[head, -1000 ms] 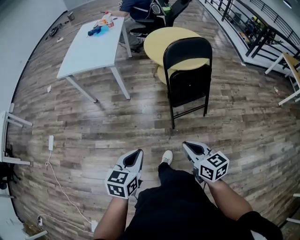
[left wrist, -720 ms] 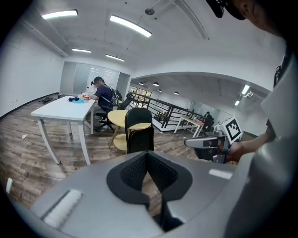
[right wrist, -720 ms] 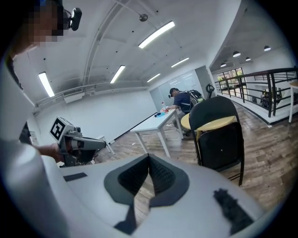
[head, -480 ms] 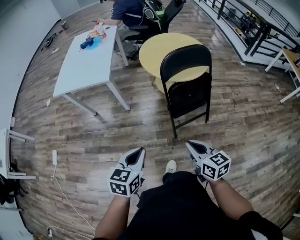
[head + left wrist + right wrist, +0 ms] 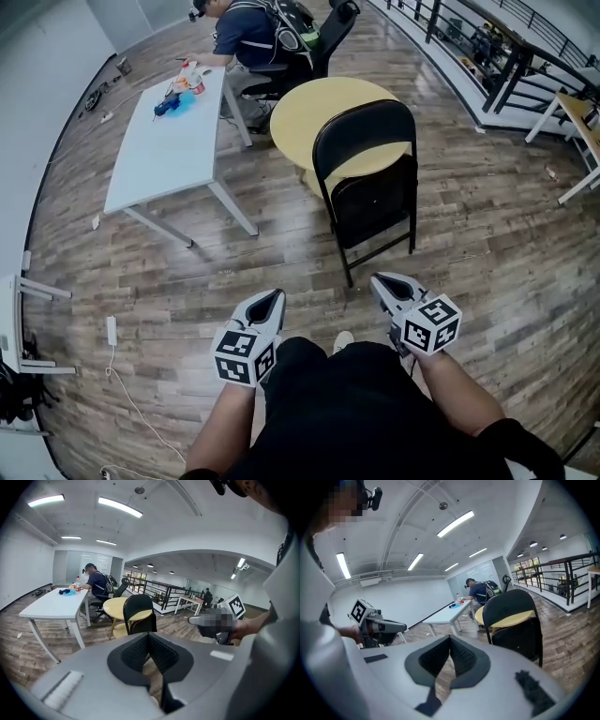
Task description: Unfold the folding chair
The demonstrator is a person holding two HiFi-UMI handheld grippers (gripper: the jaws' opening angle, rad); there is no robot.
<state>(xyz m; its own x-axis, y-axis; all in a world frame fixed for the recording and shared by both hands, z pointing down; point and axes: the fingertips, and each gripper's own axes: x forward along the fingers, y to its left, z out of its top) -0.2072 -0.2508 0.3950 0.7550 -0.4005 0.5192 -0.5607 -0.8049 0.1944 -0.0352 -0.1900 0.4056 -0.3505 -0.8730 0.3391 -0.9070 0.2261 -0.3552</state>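
Note:
A black folding chair (image 5: 366,178) stands folded and upright on the wooden floor, its back against a round yellow table (image 5: 309,108). It also shows in the left gripper view (image 5: 139,616) and the right gripper view (image 5: 513,620). My left gripper (image 5: 277,299) is held low, short of the chair and to its left, jaws shut and empty (image 5: 149,637). My right gripper (image 5: 377,279) hangs close in front of the chair's feet, also shut with nothing in it (image 5: 450,639). Neither touches the chair.
A long white table (image 5: 169,141) stands to the left of the chair. A seated person (image 5: 248,33) is at its far end. Railings (image 5: 487,47) run along the right. A power strip and cable (image 5: 111,330) lie on the floor at the left.
I have stepped forward: both grippers are now closer to the chair, which sits lower and a little further left in the head view. Both stay shut.

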